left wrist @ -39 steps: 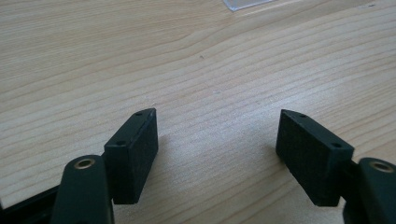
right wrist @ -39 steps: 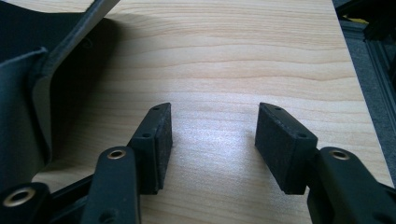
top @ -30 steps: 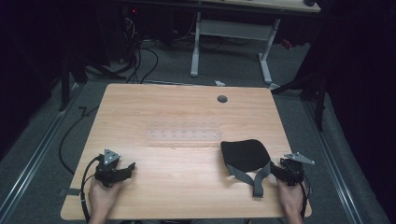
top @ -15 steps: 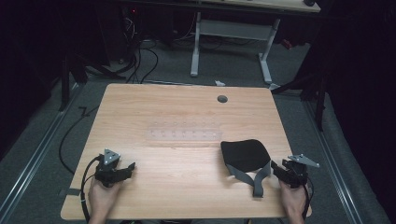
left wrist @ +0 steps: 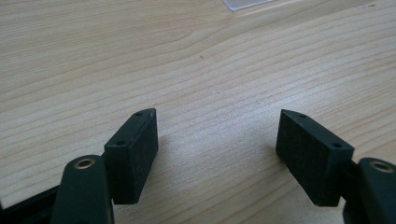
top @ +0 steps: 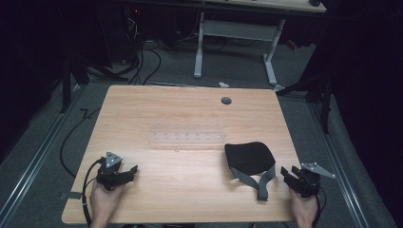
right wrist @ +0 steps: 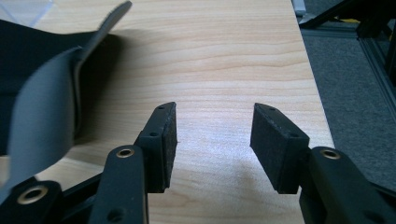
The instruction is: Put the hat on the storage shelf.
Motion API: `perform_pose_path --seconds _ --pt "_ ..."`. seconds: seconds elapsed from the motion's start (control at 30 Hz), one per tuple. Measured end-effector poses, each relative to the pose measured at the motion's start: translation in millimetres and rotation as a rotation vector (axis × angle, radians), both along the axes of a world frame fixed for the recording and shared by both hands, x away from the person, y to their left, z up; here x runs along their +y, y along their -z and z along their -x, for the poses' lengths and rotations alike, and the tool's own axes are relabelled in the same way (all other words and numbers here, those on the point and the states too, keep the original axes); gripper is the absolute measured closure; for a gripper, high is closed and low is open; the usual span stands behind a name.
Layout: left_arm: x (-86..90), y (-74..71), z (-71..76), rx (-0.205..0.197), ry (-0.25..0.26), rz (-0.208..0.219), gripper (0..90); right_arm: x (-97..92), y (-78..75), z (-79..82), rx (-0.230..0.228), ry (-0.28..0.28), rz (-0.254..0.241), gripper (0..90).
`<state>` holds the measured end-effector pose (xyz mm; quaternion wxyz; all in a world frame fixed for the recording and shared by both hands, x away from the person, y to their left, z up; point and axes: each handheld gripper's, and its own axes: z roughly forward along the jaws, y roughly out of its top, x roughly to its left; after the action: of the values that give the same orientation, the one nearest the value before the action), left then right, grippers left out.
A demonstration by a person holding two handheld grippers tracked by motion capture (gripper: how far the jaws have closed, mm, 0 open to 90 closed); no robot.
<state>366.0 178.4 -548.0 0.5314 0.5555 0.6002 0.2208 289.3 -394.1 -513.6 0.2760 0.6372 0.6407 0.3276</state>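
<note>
**A:** Where do we see the black eye mask (top: 249, 157)?

**B:** It lies flat on the counter (top: 190, 114), in the lower right part of the high view. Its grey straps (top: 259, 179) trail down toward the bottom of the frame.

**A:** And our right tongs (top: 286, 172)?

**B:** They sit just to the right of the mask, near the counter's right edge, close to the straps but not touching them. In the right gripper view the right tongs (right wrist: 212, 140) have bare wood between them, and the mask (right wrist: 28, 51) with a strap (right wrist: 39, 116) is at the left of that frame. The jaws stand apart and hold nothing. They have just been closing a little.

**A:** What about our left tongs (top: 133, 169)?

**B:** They are in the lower left of the high view, well apart from the mask. In the left gripper view the left tongs (left wrist: 217, 144) are spread wide over plain wood, with nothing in them.

**A:** Let us count.

**B:** We count one mask, two straps on it, two tongs, two hands and one counter. There is also one clear flat sheet (top: 186, 137) in the middle of the counter, and one round hole (top: 226, 100) near its top edge.
</note>
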Motion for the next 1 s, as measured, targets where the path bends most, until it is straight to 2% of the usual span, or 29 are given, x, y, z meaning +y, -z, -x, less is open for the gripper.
perform_pose_path --seconds 0.4,0.43,0.67,0.73,0.83,1.0 --pt "-0.1 0.0 -0.1 0.001 0.001 0.001 30.0 3.9 -13.9 17.4 -0.058 -0.001 -0.006 50.8" --pt "-0.1 0.0 -0.1 0.0 0.001 0.0 30.0 5.7 -17.6 21.6 -0.082 -0.01 -0.009 50.8" --pt "-0.2 0.0 -0.1 0.001 0.0 0.001 30.0 11.5 -24.1 27.3 -0.106 -0.05 -0.028 51.8" --pt "-0.2 0.0 -0.1 0.001 0.0 0.001 30.0 16.4 -28.7 29.0 -0.122 -0.069 -0.047 51.8" --pt "-0.2 0.0 -0.1 0.001 0.0 0.001 30.0 19.8 -30.5 28.3 -0.128 -0.086 -0.045 51.5" --pt "-0.1 -0.1 0.0 0.002 0.001 -0.001 30.0 28.3 -30.1 21.1 -0.106 -0.121 -0.053 49.9"
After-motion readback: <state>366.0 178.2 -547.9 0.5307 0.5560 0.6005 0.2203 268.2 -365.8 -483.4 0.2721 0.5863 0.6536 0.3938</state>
